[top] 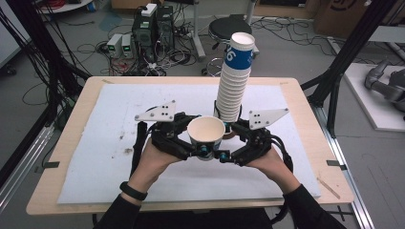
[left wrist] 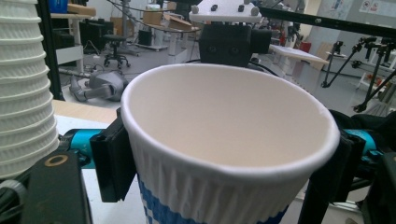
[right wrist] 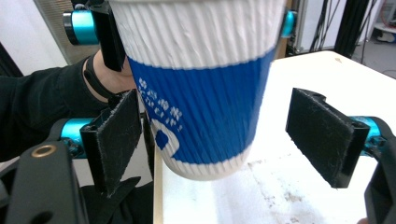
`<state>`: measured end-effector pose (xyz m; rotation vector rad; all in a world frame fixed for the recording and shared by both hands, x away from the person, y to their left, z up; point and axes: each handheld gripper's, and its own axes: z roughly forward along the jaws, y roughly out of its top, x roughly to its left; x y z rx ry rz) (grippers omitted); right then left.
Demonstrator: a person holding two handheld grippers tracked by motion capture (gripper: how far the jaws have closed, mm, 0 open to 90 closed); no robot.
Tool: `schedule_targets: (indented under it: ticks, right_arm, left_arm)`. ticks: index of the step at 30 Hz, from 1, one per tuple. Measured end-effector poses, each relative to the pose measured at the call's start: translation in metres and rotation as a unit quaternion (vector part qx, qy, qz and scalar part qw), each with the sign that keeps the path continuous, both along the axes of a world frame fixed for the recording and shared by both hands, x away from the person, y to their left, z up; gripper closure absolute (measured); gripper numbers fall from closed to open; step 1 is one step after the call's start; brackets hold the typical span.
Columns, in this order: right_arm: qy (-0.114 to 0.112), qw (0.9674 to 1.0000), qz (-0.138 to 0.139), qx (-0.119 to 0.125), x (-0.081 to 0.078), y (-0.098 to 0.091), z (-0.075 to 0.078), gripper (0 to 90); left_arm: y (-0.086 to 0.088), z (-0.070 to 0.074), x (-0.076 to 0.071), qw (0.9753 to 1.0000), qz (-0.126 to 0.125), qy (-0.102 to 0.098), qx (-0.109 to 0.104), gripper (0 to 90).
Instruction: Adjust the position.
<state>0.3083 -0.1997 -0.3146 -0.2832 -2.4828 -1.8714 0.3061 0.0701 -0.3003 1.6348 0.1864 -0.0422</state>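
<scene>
A ribbed white paper cup (top: 206, 131) with a blue band hangs upright above the white mat, its mouth open and empty. My left gripper (top: 200, 139) is shut on it just below the rim; the left gripper view has the black pads (left wrist: 108, 158) pressed on either side of the cup (left wrist: 224, 140). My right gripper (top: 224, 141) is open. In the right gripper view its jaws (right wrist: 219, 137) straddle the lower blue part of the cup (right wrist: 201, 93), with a gap at each pad. Higher up there, the left gripper (right wrist: 198, 28) clamps the cup.
A tall stack of nested paper cups (top: 234, 81) stands on the white mat (top: 110, 148) right behind the grippers, also close at the left of the left gripper view (left wrist: 23, 84). Beyond the table lie a stool (top: 229, 26), computers (top: 153, 28) and cables.
</scene>
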Motion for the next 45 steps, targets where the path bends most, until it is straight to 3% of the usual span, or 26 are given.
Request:
schedule_targets:
  ticks: [8, 23, 32, 38, 45]
  right_arm:
    - [-0.006, 1.0000, 0.003, 0.006, -0.002, -0.012, 0.004, 18.7]
    - [-0.023, 0.9983, -0.051, 0.016, 0.006, -0.050, 0.008, 18.7]
    - [-0.031, 0.9966, -0.074, 0.019, 0.008, -0.067, 0.010, 18.7]
    - [-0.030, 0.9955, -0.089, 0.017, 0.008, -0.077, 0.009, 18.7]
    - [-0.037, 0.9931, -0.110, 0.018, 0.007, -0.090, 0.009, 18.7]
  left_arm:
    - [0.006, 0.000, 0.002, 0.9999, 0.012, -0.008, 0.009, 22.2]
    - [0.020, -0.001, 0.002, 0.9991, 0.032, -0.012, 0.025, 22.2]
    - [0.037, -0.004, 0.002, 0.9976, 0.057, -0.013, 0.039, 22.2]
    - [0.046, -0.005, 0.001, 0.9969, 0.067, -0.015, 0.040, 22.2]
    - [0.051, -0.001, 0.001, 0.9970, 0.070, -0.019, 0.026, 22.2]
